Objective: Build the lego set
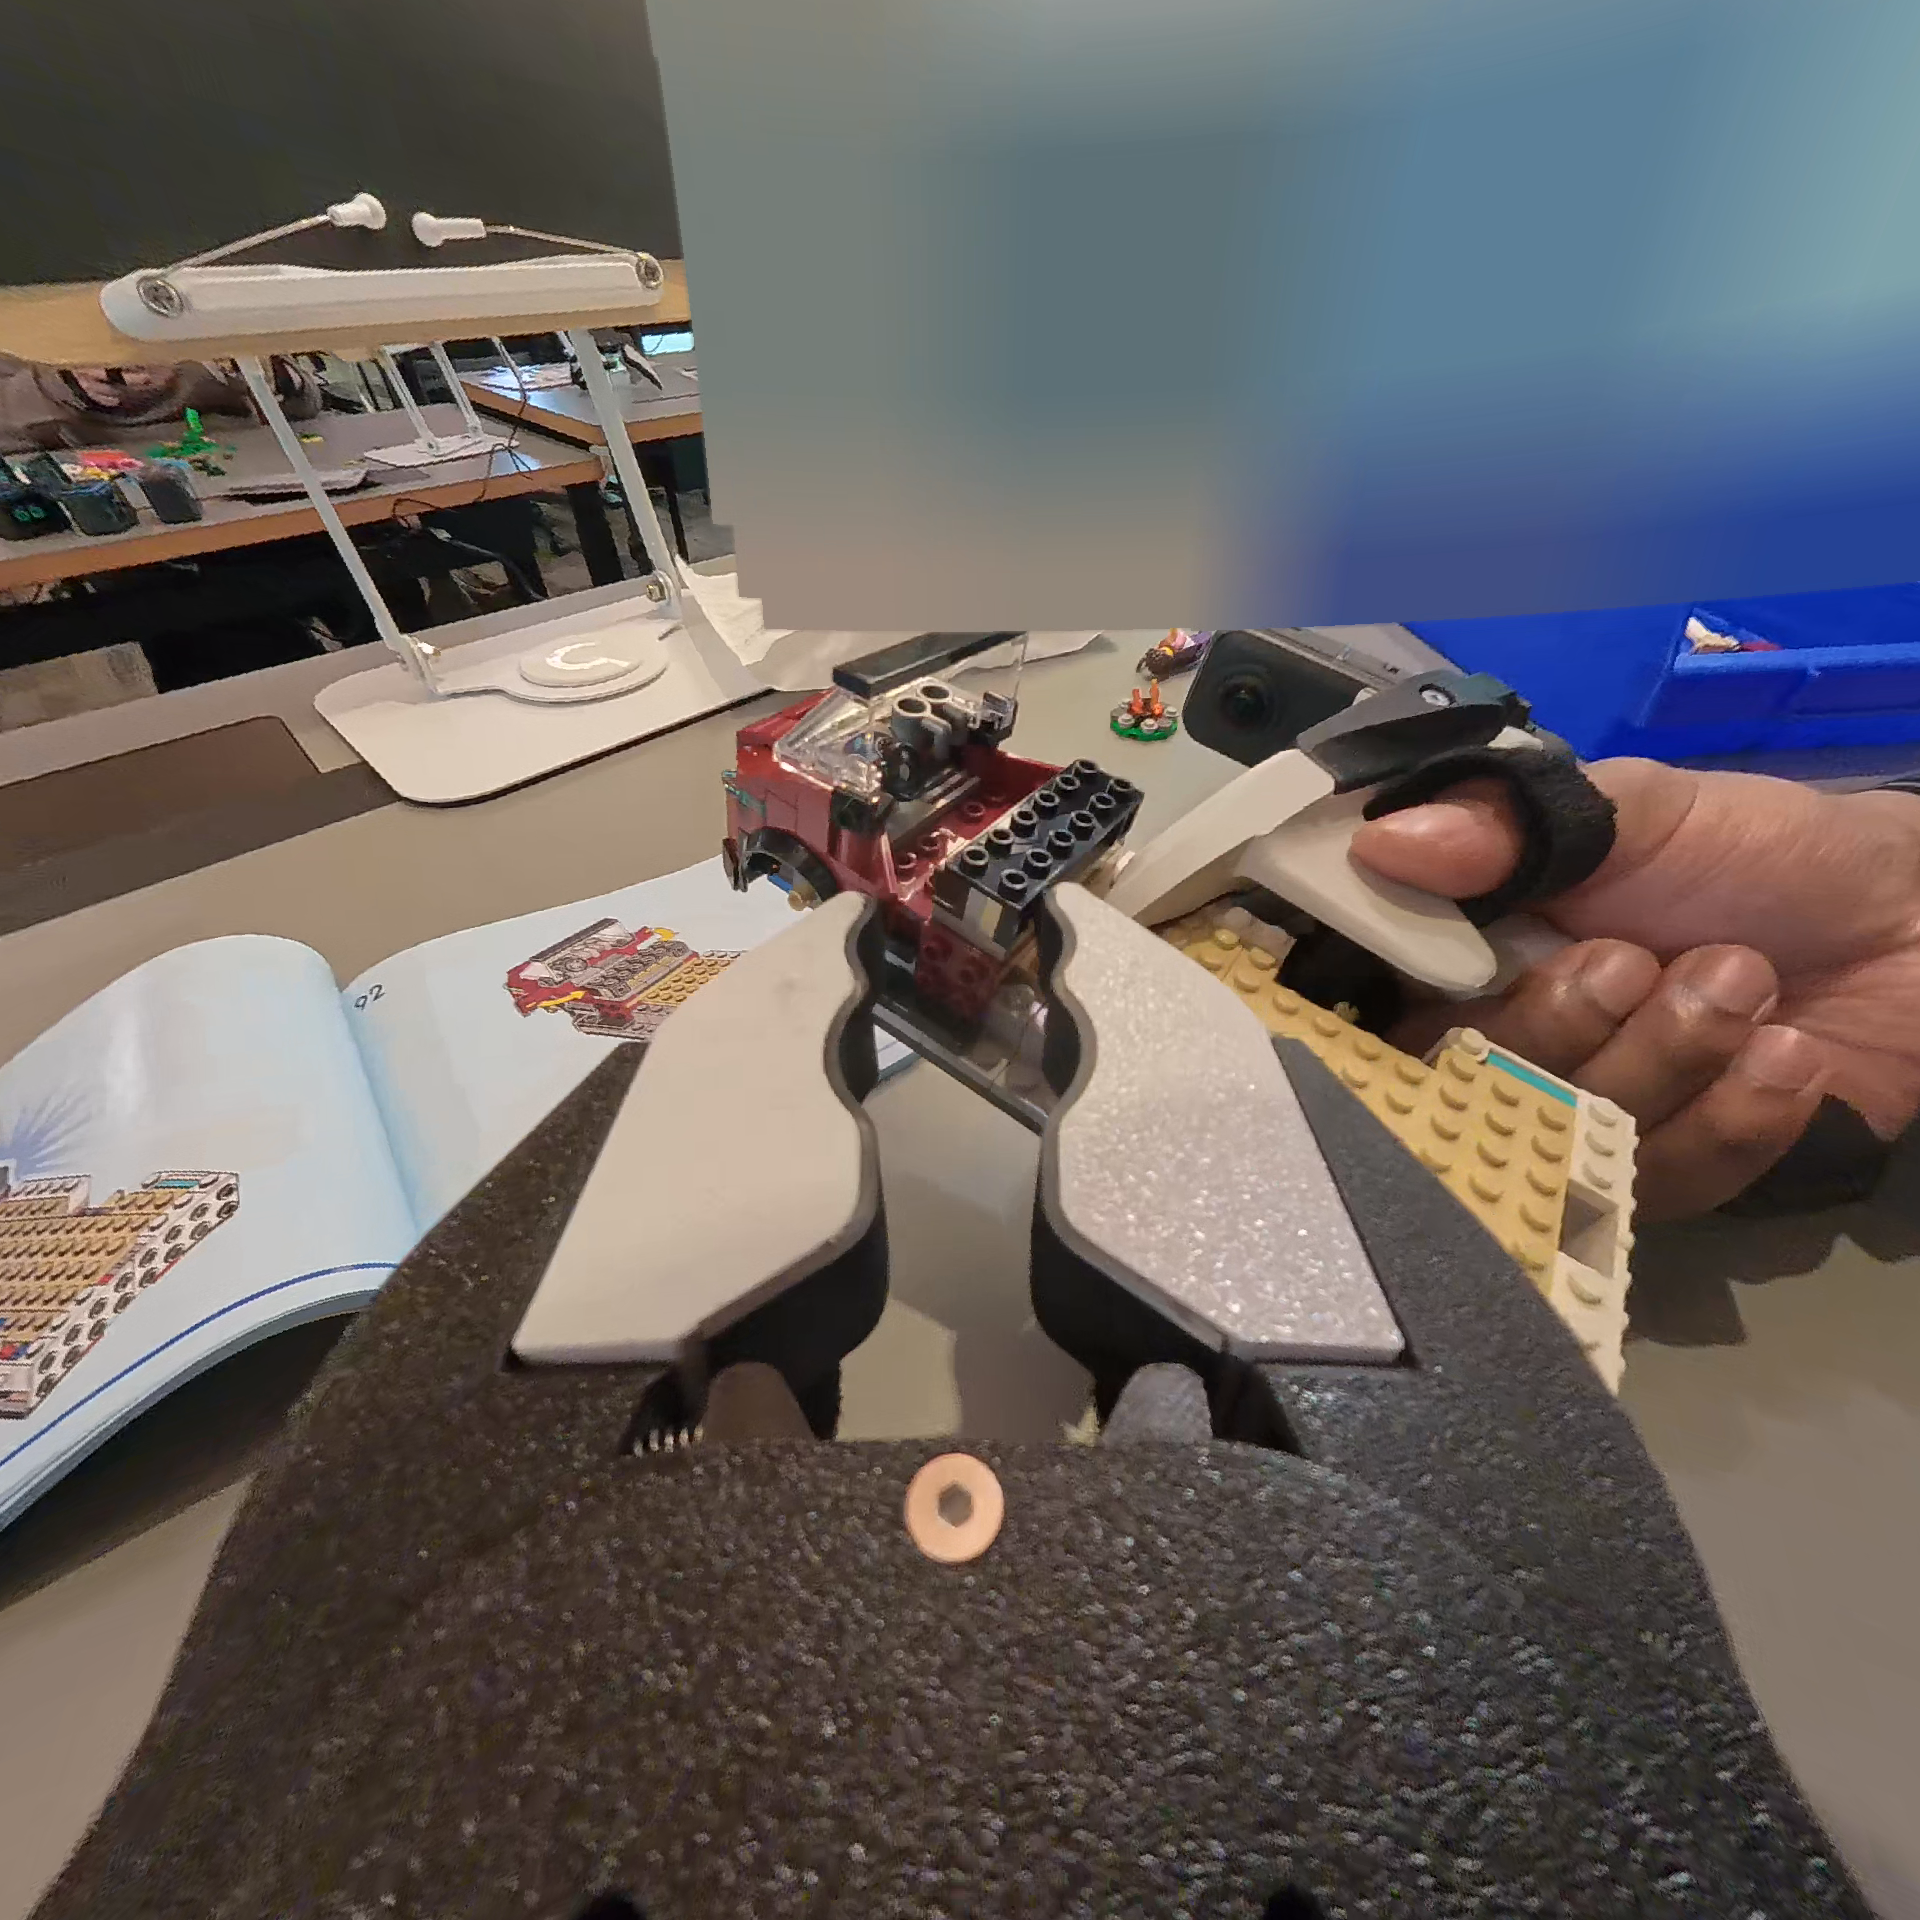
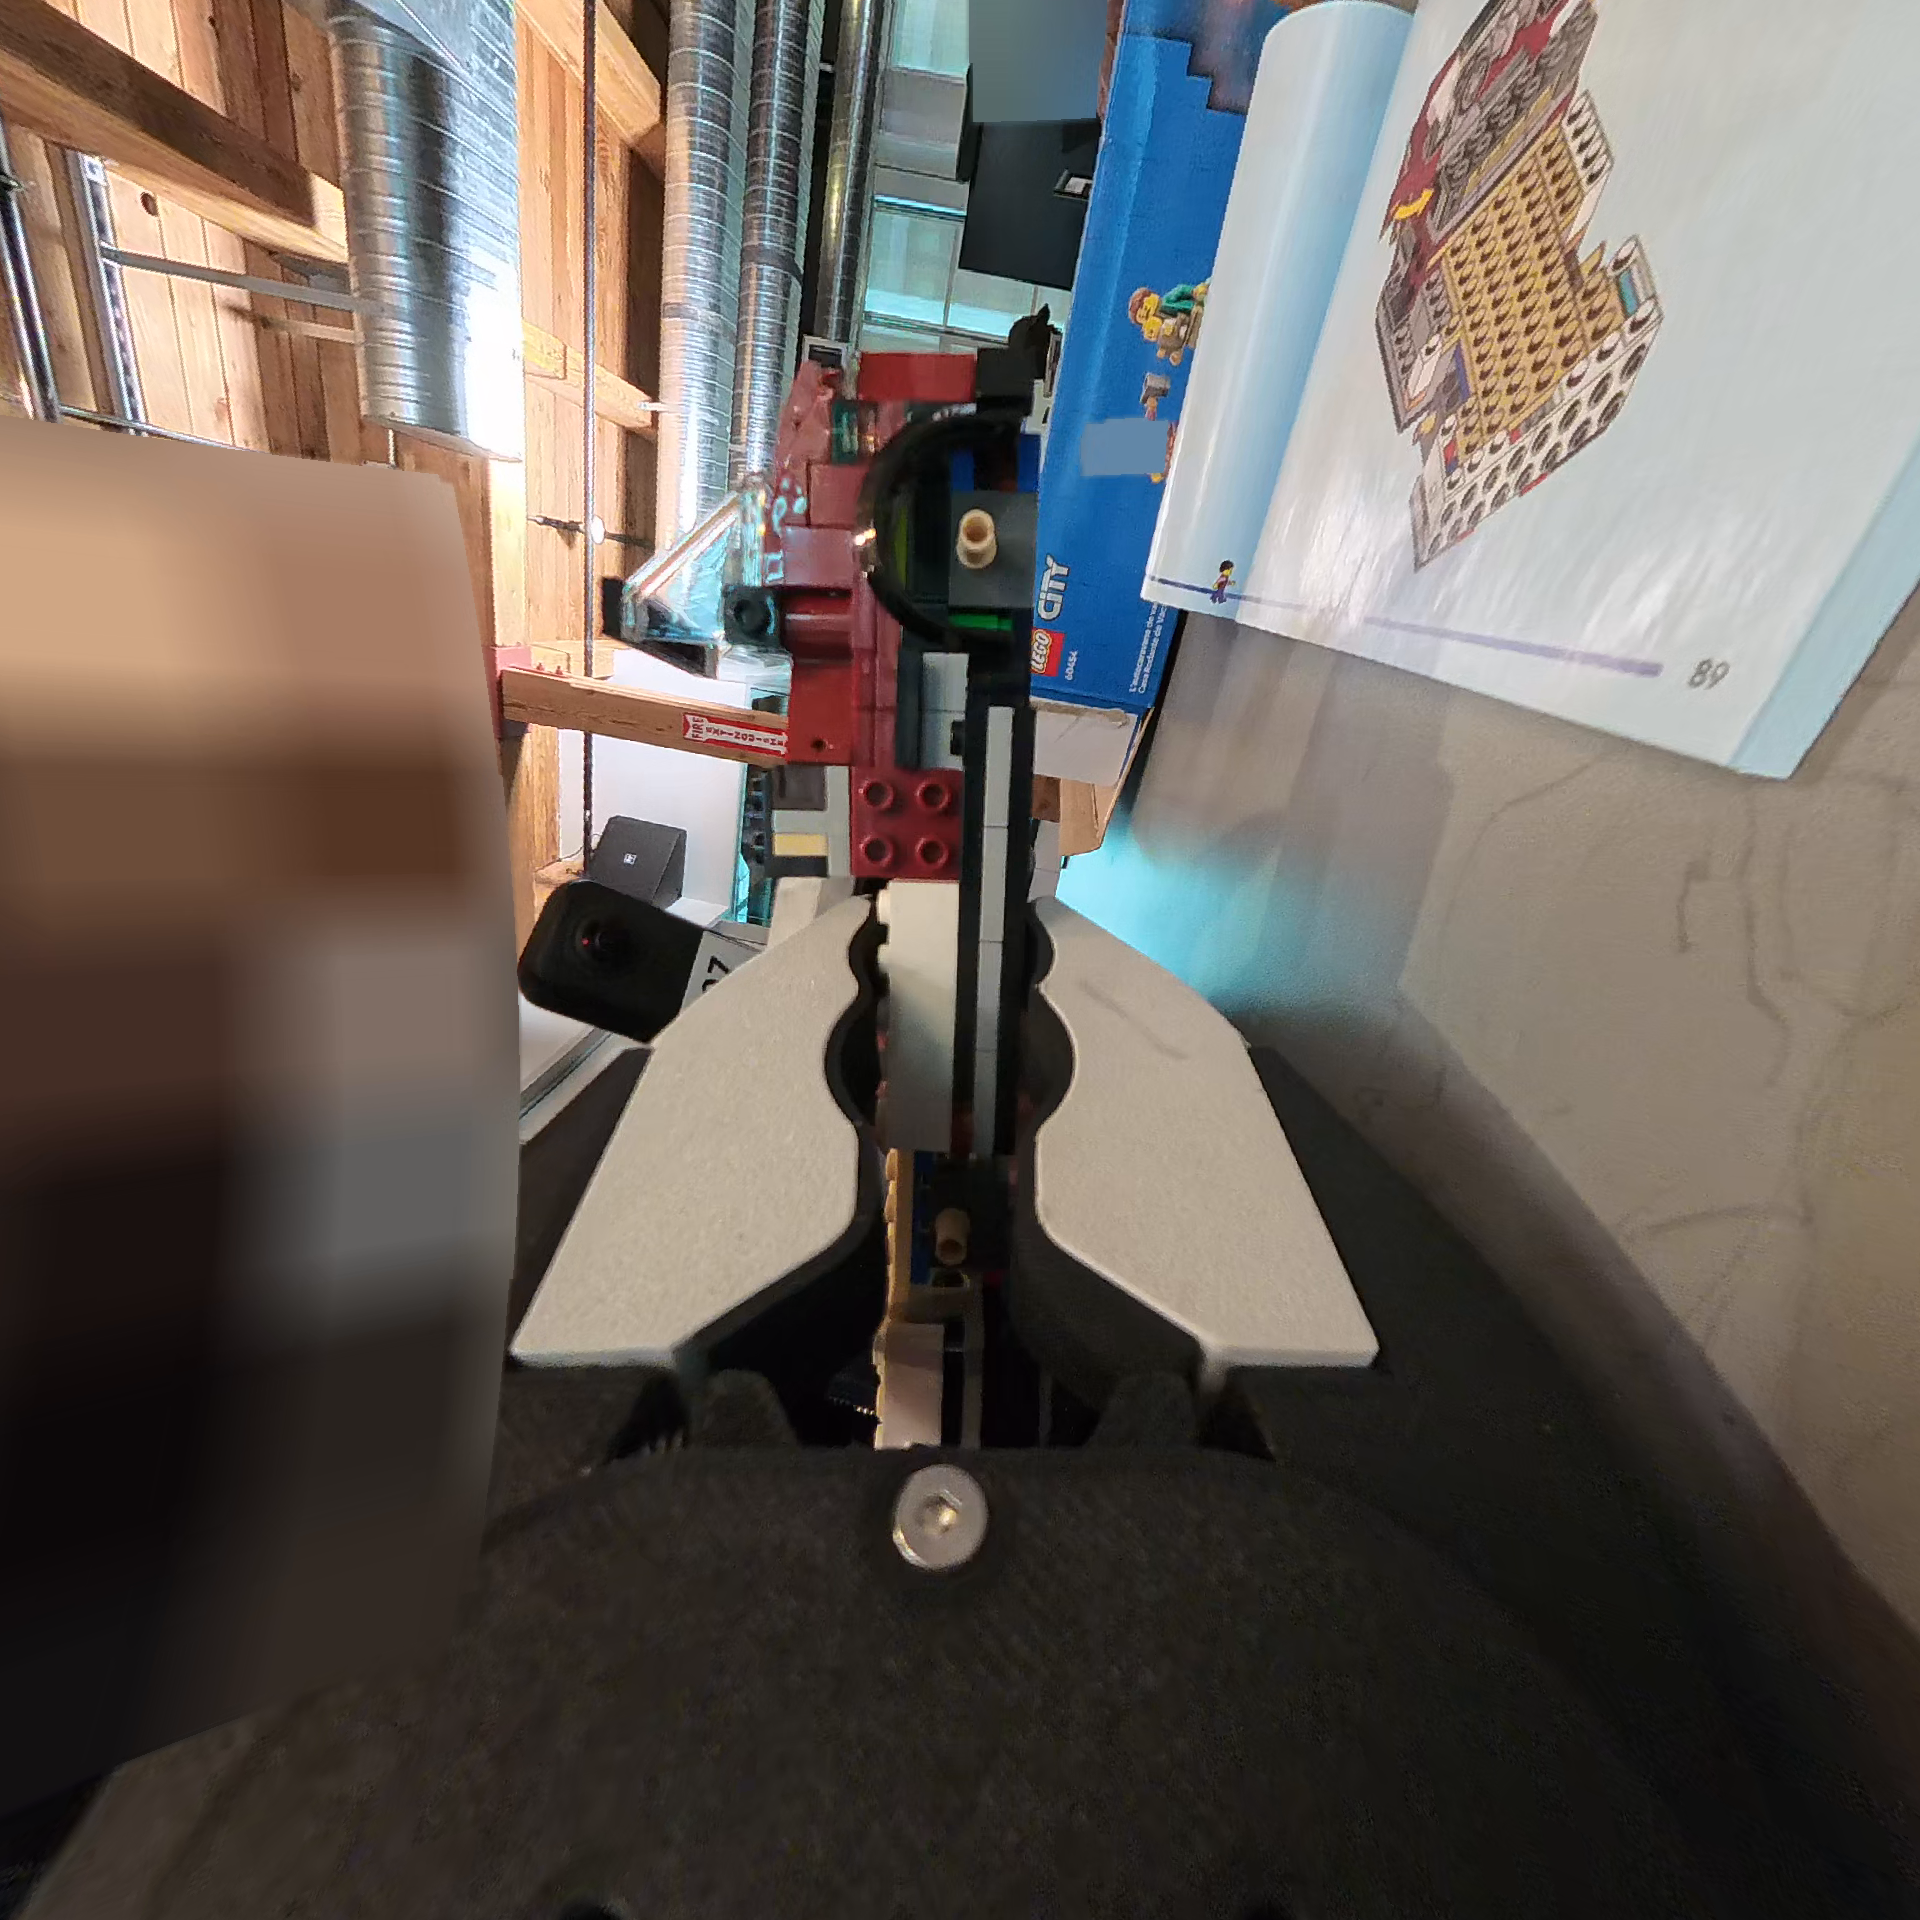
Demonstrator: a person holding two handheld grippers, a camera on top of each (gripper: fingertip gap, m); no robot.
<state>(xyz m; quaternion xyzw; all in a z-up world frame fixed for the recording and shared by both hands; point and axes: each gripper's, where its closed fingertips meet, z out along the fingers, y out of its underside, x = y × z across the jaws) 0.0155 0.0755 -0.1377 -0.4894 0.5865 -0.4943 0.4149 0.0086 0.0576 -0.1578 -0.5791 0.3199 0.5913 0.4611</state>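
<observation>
Far left on the desk (image 1: 582,831) there's an open instruction booklet (image 1: 260,1122), with a white lamp stand (image 1: 499,717) behind it. Dead centre, the left tongs (image 1: 951,914) are closed in around the rear of a dark red brick truck (image 1: 831,790), though I can't tell if the pads actually press on it. From the right, a hand (image 1: 1683,935) works the right tongs (image 2: 951,914), clamped on the truck's grey and black base. A tan studded plate (image 1: 1455,1101) sits underneath, and a blue box (image 2: 1132,343) stands beyond.

Dark-red brick truck (image 1: 894,821) – tilted, between both grippers' fingers
</observation>
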